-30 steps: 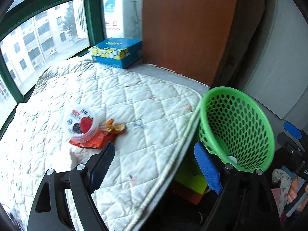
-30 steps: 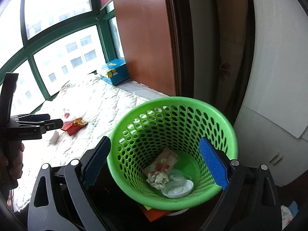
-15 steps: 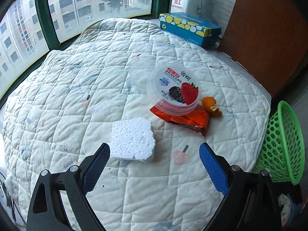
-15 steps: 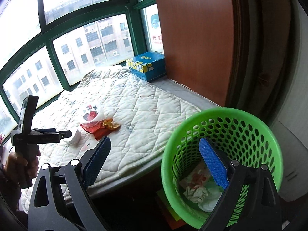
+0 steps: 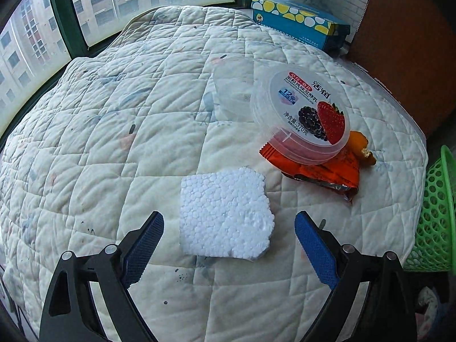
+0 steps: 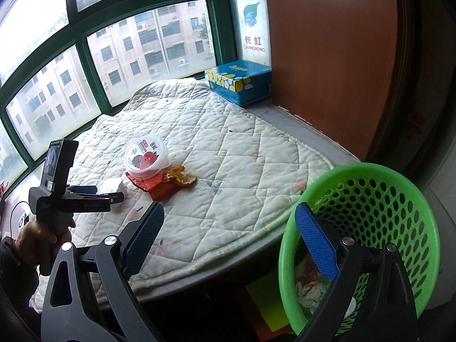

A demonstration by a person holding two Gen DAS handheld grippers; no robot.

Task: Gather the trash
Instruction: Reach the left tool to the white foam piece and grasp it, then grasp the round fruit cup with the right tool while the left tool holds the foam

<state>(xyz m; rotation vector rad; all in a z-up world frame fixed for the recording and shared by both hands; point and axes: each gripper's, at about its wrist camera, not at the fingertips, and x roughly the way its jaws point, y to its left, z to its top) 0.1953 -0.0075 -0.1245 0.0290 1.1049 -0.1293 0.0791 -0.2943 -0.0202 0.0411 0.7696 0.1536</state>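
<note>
A white foam block (image 5: 226, 213) lies on the quilted pad (image 5: 142, 131). My left gripper (image 5: 229, 245) is open, its blue pads either side of the block's near edge. Beyond lie a clear yogurt tub (image 5: 302, 119) on an orange wrapper (image 5: 327, 171) and an orange peel (image 5: 360, 145). In the right wrist view the tub (image 6: 145, 156), wrapper (image 6: 159, 189) and peel (image 6: 181, 176) show mid-pad. My right gripper (image 6: 229, 242) is open and empty, beside the green basket (image 6: 379, 199), which holds crumpled trash (image 6: 310, 293). The left gripper (image 6: 94, 196) shows at left.
A blue and yellow tissue box (image 5: 299, 20) sits at the pad's far corner by a brown wooden panel (image 6: 327, 57). Green-framed windows (image 6: 85, 57) run behind the pad. The basket (image 5: 436, 213) stands below the pad's right edge.
My left gripper swung from the basket over the pad and closed in on the foam block. My right gripper drew back and turned left, leaving the basket at the right.
</note>
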